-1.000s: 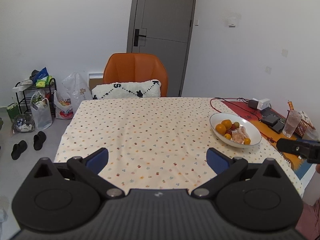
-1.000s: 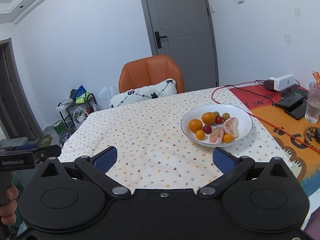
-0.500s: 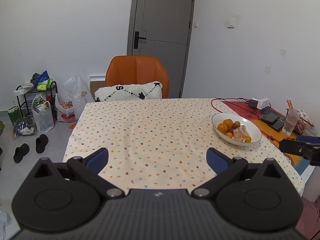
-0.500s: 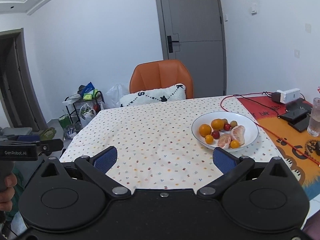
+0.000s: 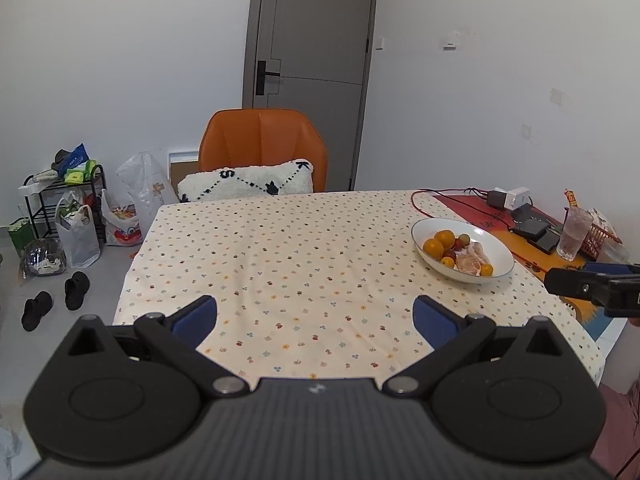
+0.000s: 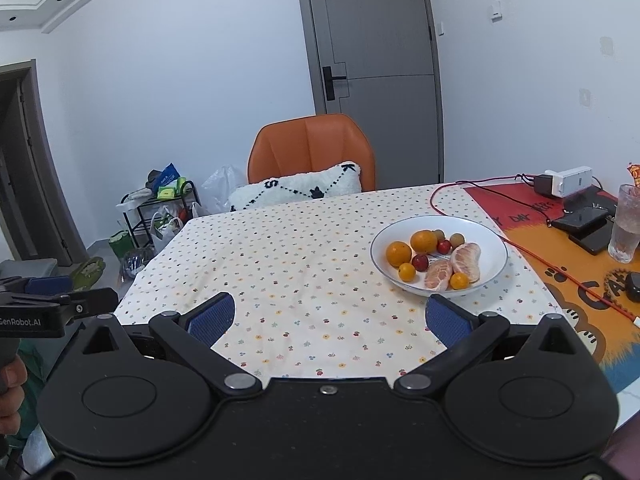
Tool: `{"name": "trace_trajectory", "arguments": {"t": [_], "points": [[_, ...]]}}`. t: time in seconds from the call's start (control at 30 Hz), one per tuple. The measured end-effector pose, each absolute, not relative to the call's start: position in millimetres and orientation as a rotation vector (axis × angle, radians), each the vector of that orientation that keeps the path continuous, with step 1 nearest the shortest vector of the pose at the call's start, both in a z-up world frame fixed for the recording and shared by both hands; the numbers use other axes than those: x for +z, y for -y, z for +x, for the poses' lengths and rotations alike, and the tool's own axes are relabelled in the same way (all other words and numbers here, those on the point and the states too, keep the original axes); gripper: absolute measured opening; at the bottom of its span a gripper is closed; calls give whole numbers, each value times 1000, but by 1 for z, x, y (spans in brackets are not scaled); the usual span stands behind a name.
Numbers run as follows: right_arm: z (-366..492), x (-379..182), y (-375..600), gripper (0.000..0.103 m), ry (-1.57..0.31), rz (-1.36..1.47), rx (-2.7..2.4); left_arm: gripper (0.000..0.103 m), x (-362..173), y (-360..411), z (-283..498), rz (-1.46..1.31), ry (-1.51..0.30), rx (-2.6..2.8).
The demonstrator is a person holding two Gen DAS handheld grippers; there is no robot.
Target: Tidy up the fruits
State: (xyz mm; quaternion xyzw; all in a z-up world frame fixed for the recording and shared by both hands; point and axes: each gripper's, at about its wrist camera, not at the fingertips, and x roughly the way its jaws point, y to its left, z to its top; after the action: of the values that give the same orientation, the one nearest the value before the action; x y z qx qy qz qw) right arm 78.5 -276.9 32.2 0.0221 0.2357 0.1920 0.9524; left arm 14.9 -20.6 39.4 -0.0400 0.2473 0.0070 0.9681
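Observation:
A white bowl (image 6: 492, 240) stands on the right part of the flowered tablecloth (image 6: 304, 264). It holds oranges (image 6: 398, 253), small red fruits (image 6: 419, 262), small yellow fruits and two peeled citrus pieces (image 6: 465, 256). The bowl also shows in the left wrist view (image 5: 500, 254). My right gripper (image 6: 329, 316) is open and empty, held near the table's front edge, left of the bowl. My left gripper (image 5: 315, 316) is open and empty over the front edge, well left of the bowl.
An orange chair (image 6: 312, 152) with a white cushion (image 6: 296, 188) stands at the far side. A red cable (image 6: 532, 256), power adapters, dark cases (image 6: 584, 220) and a glass (image 6: 624, 224) lie on the right mat. Bags, a rack and shoes are on the floor at left.
Both grippers have drawn back and risen a little from the table; the bowl looks smaller and farther. Both stay open. Nothing on the table moved.

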Motion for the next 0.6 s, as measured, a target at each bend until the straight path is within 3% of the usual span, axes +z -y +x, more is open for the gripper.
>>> {"name": "trace_trajectory", "arguments": {"t": [0.6], "points": [[80,30,275,103,-488,35,394,103,36,24,18,-85,-515,5]]}}
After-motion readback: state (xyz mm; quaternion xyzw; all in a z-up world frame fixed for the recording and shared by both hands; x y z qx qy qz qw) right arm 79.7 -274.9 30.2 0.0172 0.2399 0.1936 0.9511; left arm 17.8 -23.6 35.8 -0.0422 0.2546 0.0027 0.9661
